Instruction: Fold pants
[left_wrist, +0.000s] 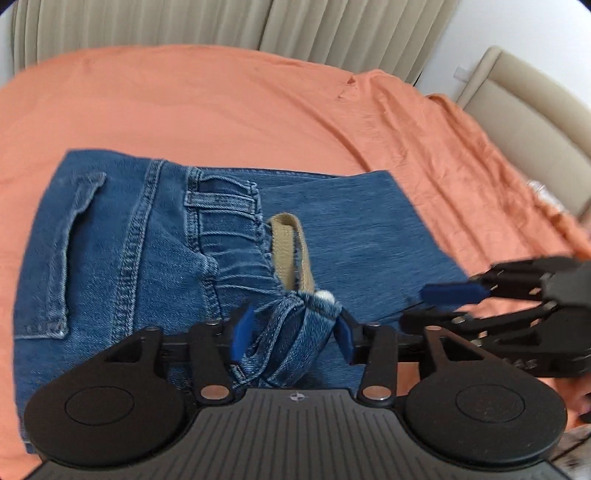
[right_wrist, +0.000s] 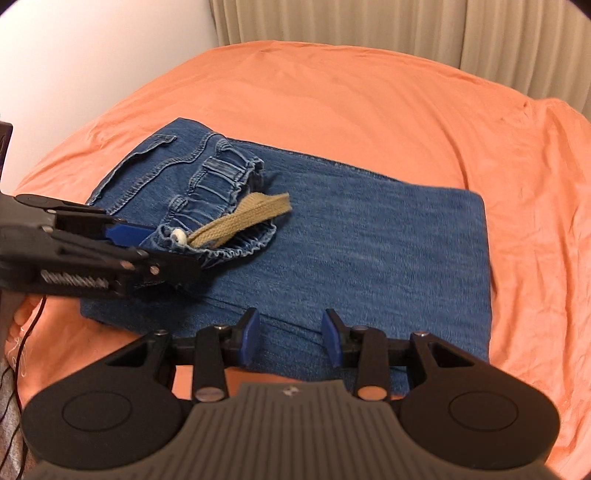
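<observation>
Lying folded on the orange sheet (right_wrist: 369, 103), the jeans (right_wrist: 369, 258) form a rough rectangle just ahead of both grippers. The left gripper (left_wrist: 291, 330) has its blue pads (left_wrist: 242, 332) parted, with a bunched piece of the waistband (left_wrist: 291, 332) sitting between them; the gap looks wider than the cloth, and whether the pads actually press on it is hard to tell. A small white button (left_wrist: 325, 295) shows at the top of that bunch, just beyond the fingertips. A tan drawstring (left_wrist: 291, 251) loops out of the waistband straight ahead of the left gripper, lying on the denim. Farther ahead and to its left are the gathered elastic waist, a belt loop and a back pocket (left_wrist: 66, 251).

The right gripper (right_wrist: 291, 339) hovers with its fingers spread over the near edge of the jeans, nothing between the pads (right_wrist: 330, 341). The flat, smooth leg panel stretches ahead of it and to its right. From the right wrist view the left gripper (right_wrist: 147, 236) reaches in from the left, its tip at the waistband beside the button (right_wrist: 179, 235) and drawstring (right_wrist: 243, 218).

Beyond the sheet hang beige curtains (right_wrist: 369, 26); a padded headboard (left_wrist: 517, 110) shows far right of the left gripper.
</observation>
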